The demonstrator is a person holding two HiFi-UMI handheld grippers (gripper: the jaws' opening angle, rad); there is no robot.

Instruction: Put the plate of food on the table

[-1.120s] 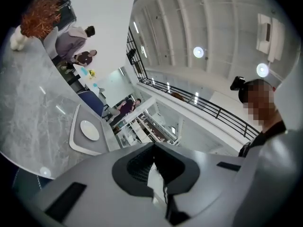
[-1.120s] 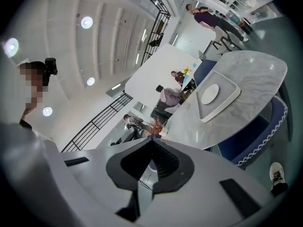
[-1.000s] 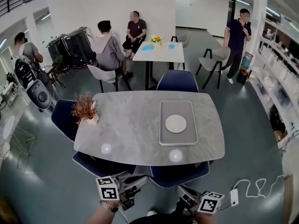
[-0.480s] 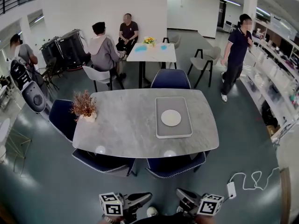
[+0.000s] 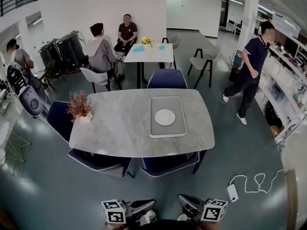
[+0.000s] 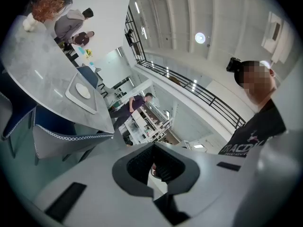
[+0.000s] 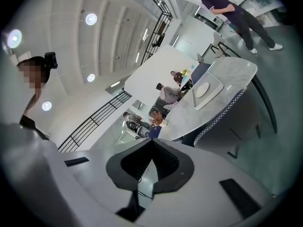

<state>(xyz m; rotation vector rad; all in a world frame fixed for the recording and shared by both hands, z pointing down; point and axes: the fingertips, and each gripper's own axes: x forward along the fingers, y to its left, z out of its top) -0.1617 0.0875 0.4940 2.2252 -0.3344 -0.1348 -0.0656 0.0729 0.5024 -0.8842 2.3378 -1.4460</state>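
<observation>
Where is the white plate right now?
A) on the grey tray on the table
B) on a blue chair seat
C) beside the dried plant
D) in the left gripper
A: in the head view the plate lies flat on the tray, which rests on the right half of the table.
</observation>
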